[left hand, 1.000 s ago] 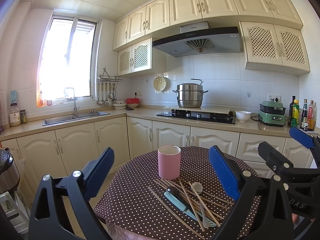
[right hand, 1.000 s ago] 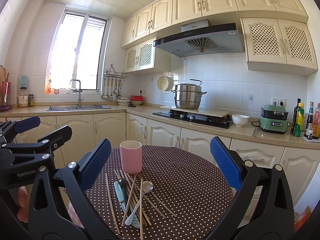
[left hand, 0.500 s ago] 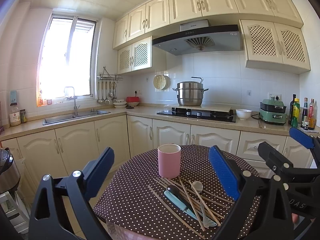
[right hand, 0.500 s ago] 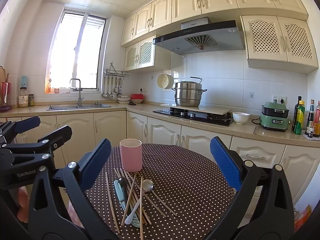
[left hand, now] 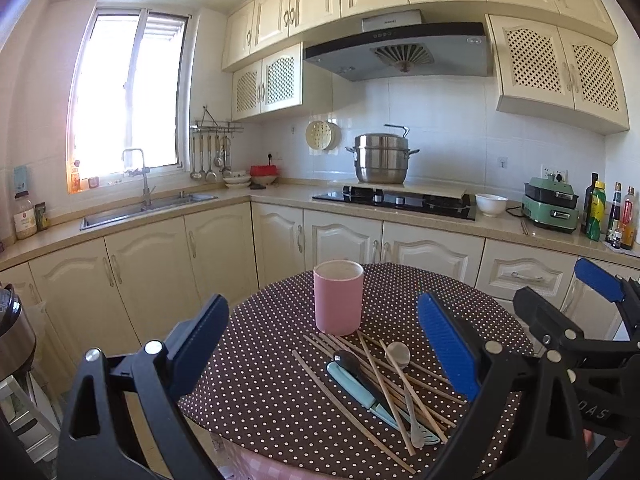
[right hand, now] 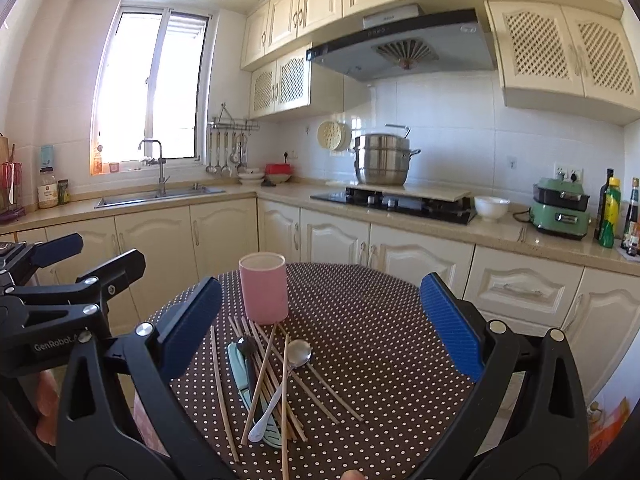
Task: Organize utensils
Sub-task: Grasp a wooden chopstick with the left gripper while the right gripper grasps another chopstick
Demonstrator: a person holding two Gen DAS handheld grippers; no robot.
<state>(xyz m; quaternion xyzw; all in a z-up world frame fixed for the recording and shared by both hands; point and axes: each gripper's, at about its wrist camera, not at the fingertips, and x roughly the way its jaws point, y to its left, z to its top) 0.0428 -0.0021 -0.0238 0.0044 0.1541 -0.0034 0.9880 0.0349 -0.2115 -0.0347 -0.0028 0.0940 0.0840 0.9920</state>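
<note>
A pink cup [left hand: 338,301] stands upright on a round table with a brown dotted cloth [left hand: 264,392]; it also shows in the right wrist view [right hand: 263,288]. In front of it lies a loose pile of wooden chopsticks [left hand: 372,376], a white-handled spoon [left hand: 400,364], a dark spoon [left hand: 347,360] and a light blue utensil [left hand: 352,386]. The same pile shows in the right wrist view [right hand: 272,380]. My left gripper [left hand: 324,344] is open and empty above the table. My right gripper [right hand: 320,328] is open and empty, to the right of the left one.
Kitchen cabinets and a counter run behind the table, with a sink [left hand: 148,208], a hob with a steel pot [left hand: 382,158], a white bowl [left hand: 491,204], a green appliance [left hand: 552,204] and bottles [left hand: 608,216].
Both views have tilted slightly downward and edged closer to the table. The cup and the utensils have not moved. Both grippers stay open.
</note>
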